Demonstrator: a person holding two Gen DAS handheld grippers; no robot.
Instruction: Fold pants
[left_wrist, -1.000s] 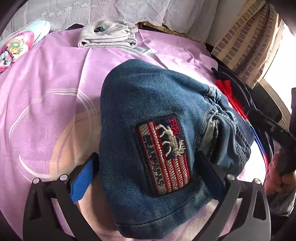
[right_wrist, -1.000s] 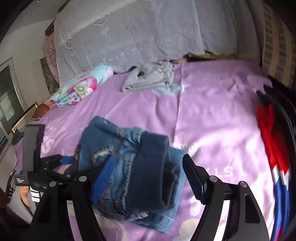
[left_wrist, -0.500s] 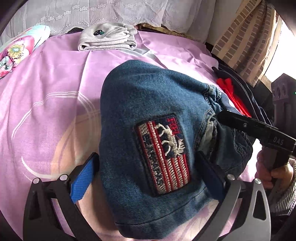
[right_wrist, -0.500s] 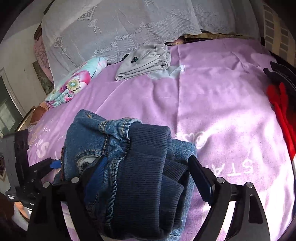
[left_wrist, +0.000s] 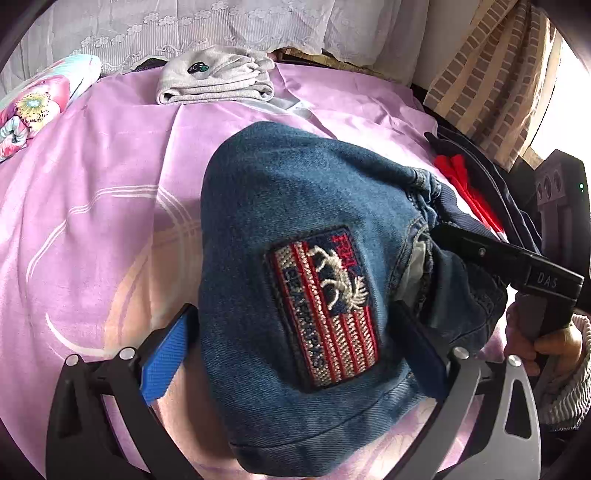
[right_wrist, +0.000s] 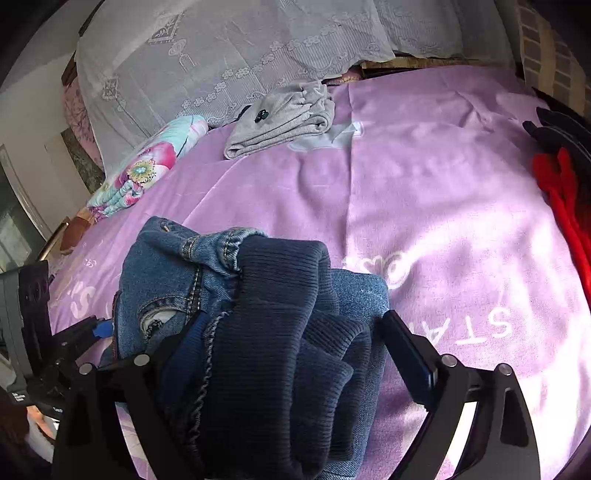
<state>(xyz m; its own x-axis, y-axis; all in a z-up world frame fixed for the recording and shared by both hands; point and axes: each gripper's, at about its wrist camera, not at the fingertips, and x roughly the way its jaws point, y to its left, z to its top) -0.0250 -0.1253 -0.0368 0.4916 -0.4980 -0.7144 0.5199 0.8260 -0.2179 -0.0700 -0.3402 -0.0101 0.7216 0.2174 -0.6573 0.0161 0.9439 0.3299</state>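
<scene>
Fingers (left_wrist: 162, 358) of both grippers spread wide, straddling folded jeans (left_wrist: 306, 280).

Left gripper (left_wrist: 295, 354) jaws spread wide; right gripper (right_wrist: 291, 354) jaws likewise spread; hand (left_wrist: 543, 339) grips right handle.

Folded grey garment (left_wrist: 216, 75) and floral pillow (right_wrist: 147, 170) lie on purple sheet (right_wrist: 424, 177).

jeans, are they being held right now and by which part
Both straddle the folded jeans, neither clearly clamped: left hand-held gripper at the patch end, right hand-held gripper at the ribbed waistband.
</scene>
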